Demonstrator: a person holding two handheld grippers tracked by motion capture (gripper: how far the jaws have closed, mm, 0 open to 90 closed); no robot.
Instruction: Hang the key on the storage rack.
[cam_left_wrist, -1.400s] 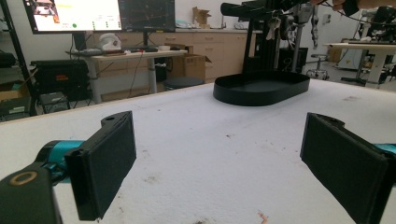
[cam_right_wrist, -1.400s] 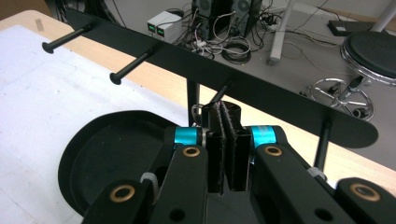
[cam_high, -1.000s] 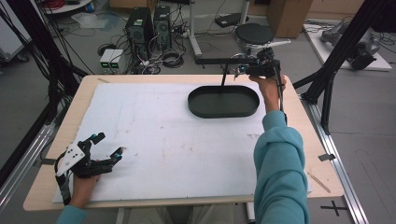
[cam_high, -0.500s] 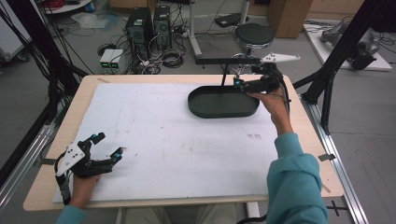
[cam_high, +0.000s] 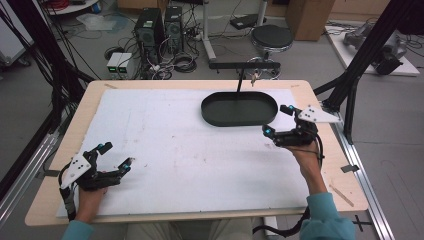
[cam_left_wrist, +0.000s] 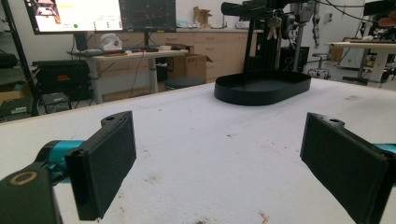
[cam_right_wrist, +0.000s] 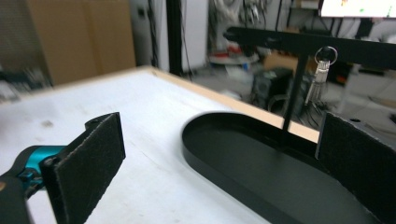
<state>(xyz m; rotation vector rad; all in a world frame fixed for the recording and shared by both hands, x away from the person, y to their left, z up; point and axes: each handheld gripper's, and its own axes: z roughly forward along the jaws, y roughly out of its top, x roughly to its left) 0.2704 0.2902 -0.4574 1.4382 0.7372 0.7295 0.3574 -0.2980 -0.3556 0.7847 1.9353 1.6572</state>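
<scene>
A: From the high view, what lies on the table (cam_high: 75, 130)?
B: A white mat (cam_high: 175, 150) covers most of the wooden top. A black oval tray (cam_high: 239, 108) sits on it toward 1 o'clock of the mat's middle, empty, with a thin black post rising at its far rim to a crossbar (cam_high: 244, 65).

A: And the hands?
B: The left gripper (cam_high: 116, 157) is at 8 o'clock, near the mat's near edge, jaws spread with nothing between them. The right gripper (cam_high: 277, 121) is at 3 o'clock, just beside the tray's right end, jaws also parted and empty. The two are well apart.

A: The left gripper view?
B: Its two black pads (cam_left_wrist: 105, 163) stand wide apart over the bare, stained mat. The tray (cam_left_wrist: 262, 87) lies far off at 1 o'clock. A monitor (cam_left_wrist: 100, 14) shows at 11 o'clock beyond the table.

A: The right gripper view?
B: Jaws released again, one pad (cam_right_wrist: 91, 163) at 8 o'clock, the other at 4 o'clock. The tray (cam_right_wrist: 261, 163) lies close ahead between them. A bunch of keys (cam_right_wrist: 321, 70) hangs from the crossbar at 2 o'clock.
</scene>
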